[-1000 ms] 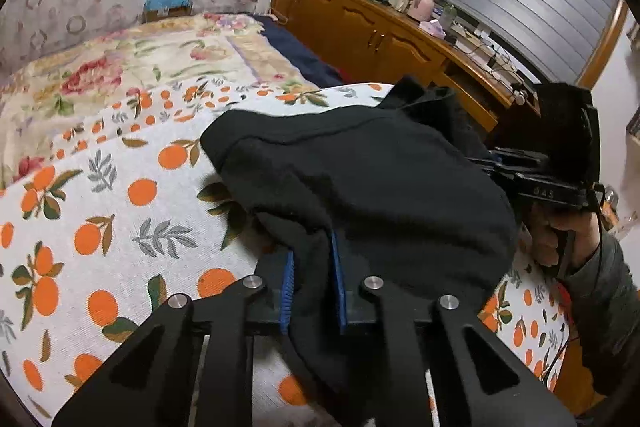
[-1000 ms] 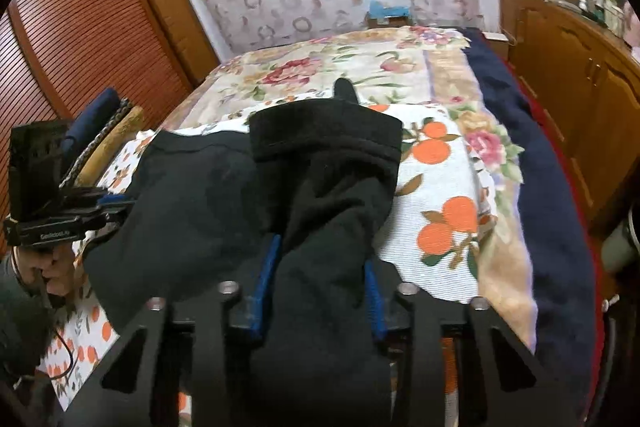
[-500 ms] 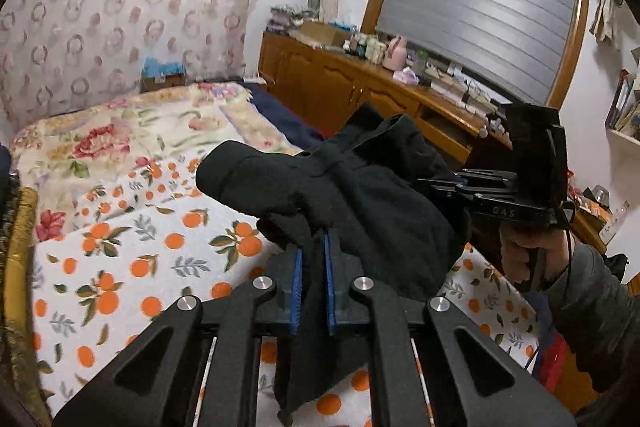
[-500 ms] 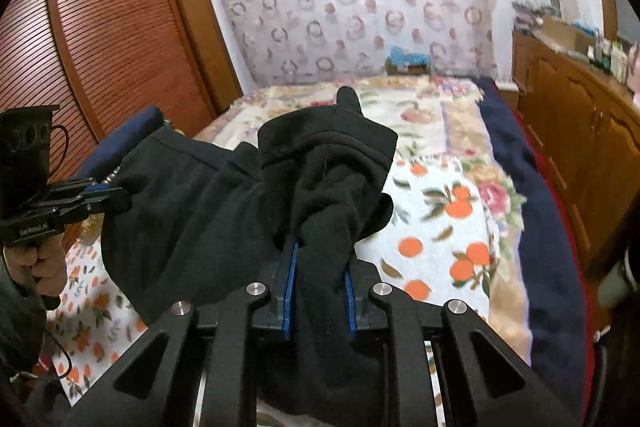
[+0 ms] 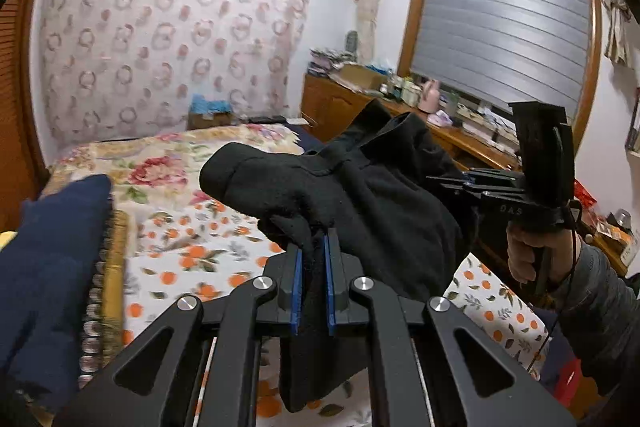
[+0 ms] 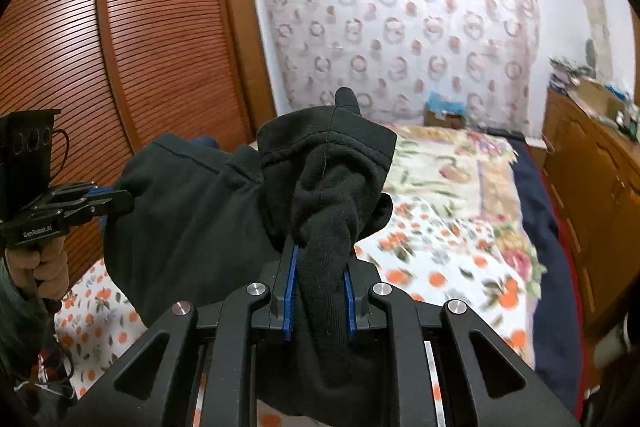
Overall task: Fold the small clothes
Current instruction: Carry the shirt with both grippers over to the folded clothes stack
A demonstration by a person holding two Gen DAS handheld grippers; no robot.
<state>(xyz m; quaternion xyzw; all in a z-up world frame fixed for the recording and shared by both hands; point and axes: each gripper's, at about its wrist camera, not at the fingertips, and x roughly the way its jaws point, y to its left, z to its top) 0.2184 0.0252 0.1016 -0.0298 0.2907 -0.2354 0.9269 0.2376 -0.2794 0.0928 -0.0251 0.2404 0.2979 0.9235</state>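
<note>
A small black fleece garment [image 5: 372, 195] hangs in the air between both grippers, well above the bed. My left gripper [image 5: 313, 247] is shut on one bunched end of it, with cloth hanging down between the blue pads. My right gripper [image 6: 318, 251] is shut on the other end [image 6: 328, 187]. In the left wrist view the right gripper [image 5: 452, 183] shows at the right, pinching the garment's far side. In the right wrist view the left gripper [image 6: 116, 197] shows at the left, holding the garment's edge [image 6: 192, 211].
Below lies the bed with an orange-print sheet [image 5: 200, 251] and a floral quilt [image 6: 440, 163]. A dark blue cloth [image 5: 52, 267] lies at the left. A cluttered wooden dresser [image 5: 400, 107] runs along the right, and a slatted wooden wardrobe [image 6: 120, 47] along the left.
Both grippers have risen together, lifting the black garment off the bed into the air. Both have stayed shut on it. The bed now sits much lower in both views.
</note>
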